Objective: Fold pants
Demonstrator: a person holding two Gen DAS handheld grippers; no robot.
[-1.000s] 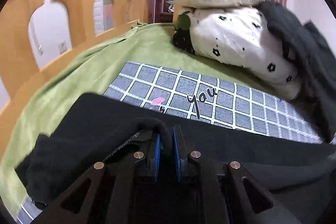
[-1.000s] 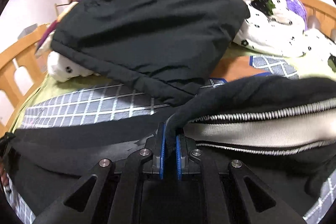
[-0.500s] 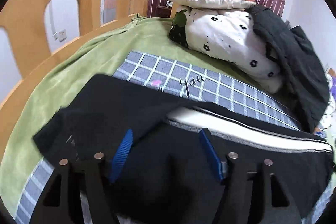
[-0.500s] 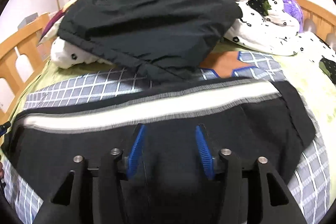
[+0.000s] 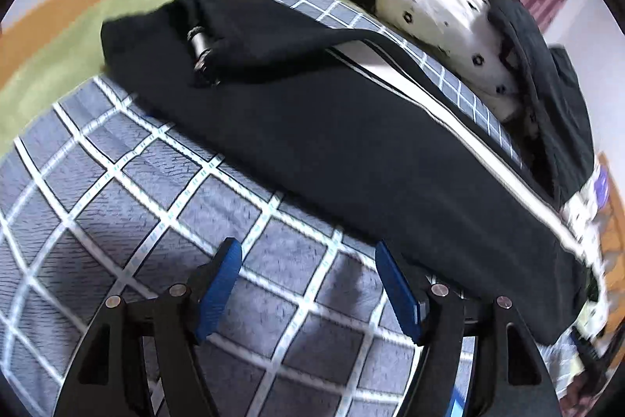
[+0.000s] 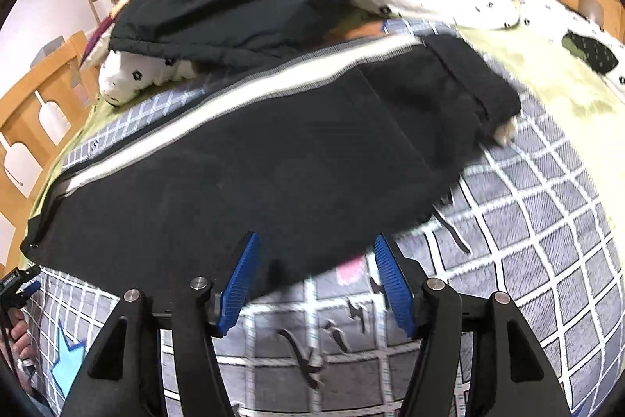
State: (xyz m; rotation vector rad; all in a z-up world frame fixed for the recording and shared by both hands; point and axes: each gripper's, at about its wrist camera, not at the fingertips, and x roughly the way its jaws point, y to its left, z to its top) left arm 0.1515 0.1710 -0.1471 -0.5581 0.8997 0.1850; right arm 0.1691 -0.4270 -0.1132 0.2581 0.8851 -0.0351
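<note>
Pants (image 5: 332, 127) flat on blanket (image 5: 117, 221) | beyond 2 opening, empty tongs

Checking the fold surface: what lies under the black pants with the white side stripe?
The black pants with the white side stripe lie on a grey checked blanket over a green sheet. Whatever sits beneath their middle is covered.
</note>
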